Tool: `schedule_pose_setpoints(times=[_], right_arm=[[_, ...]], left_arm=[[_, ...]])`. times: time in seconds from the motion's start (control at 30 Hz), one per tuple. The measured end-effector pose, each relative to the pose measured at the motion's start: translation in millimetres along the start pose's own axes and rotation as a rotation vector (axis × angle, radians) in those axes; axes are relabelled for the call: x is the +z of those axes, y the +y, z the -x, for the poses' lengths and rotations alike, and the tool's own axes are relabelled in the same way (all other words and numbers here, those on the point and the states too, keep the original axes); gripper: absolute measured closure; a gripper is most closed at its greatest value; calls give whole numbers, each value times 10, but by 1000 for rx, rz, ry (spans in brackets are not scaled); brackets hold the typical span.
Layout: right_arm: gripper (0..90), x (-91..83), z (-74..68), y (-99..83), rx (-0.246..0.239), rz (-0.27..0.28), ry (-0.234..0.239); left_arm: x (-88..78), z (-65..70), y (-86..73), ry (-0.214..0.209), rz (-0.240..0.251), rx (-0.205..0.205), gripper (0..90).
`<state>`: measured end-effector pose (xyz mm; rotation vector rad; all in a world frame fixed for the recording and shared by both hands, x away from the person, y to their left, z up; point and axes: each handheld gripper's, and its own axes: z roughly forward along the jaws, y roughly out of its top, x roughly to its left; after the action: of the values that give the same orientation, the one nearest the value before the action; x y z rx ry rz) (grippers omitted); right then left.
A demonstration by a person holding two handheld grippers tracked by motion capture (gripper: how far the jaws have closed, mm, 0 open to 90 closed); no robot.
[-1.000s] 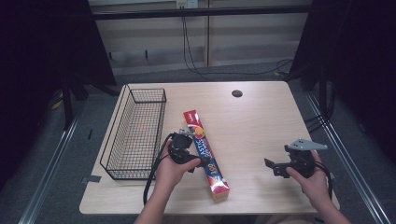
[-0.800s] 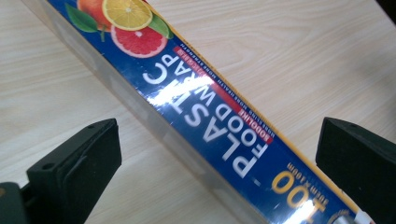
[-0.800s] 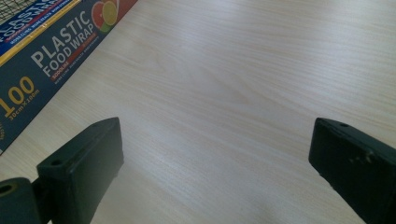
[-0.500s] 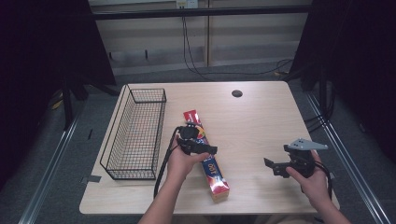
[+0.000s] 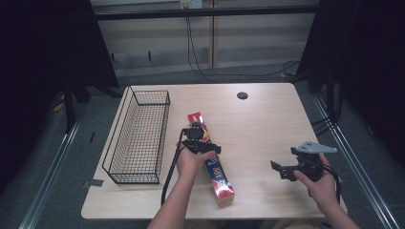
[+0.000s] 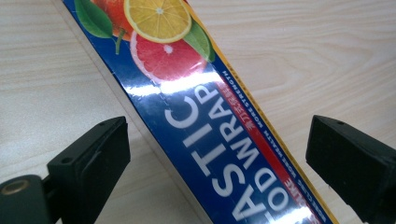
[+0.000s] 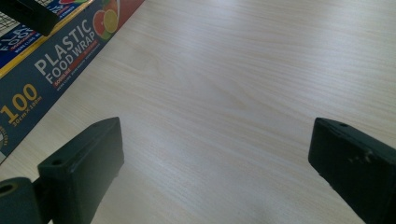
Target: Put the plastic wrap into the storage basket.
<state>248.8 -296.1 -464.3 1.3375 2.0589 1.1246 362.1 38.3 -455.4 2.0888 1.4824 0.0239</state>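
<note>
A long blue and red box of plastic food wrap [image 5: 213, 162] lies flat on the wooden table, running from the middle toward the front edge. My left gripper [image 5: 206, 147] hovers right over its upper half, open. In the left gripper view the box [image 6: 210, 116] passes diagonally between the two spread jaws, touching neither. My right gripper [image 5: 279, 169] is held low over bare table at the right front, open with nothing between its jaws. The right gripper view catches the box's side [image 7: 56, 51] at the upper left.
A black wire basket [image 5: 138, 136] stands along the table's left side, with nothing in it. A round cable hole [image 5: 242, 95] sits near the far edge. Bare tabletop [image 5: 267, 124] spreads between the box and the right gripper.
My left gripper has moved up and to the right, from beside the box's left edge to directly over it. The right gripper has stayed where it was.
</note>
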Motion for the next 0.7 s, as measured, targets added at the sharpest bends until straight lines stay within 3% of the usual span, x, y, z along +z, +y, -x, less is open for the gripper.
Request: schedule_pose_setpoints(times=[0.3, 0.7], right_arm=[[35, -9, -1, 10, 2, -1, -5], [35, -21, 18, 13, 1, 4, -11]], left_arm=[[74, 1, 16, -2, -8, -46, 78], [109, -13, 28, 1, -39, -77, 141]])
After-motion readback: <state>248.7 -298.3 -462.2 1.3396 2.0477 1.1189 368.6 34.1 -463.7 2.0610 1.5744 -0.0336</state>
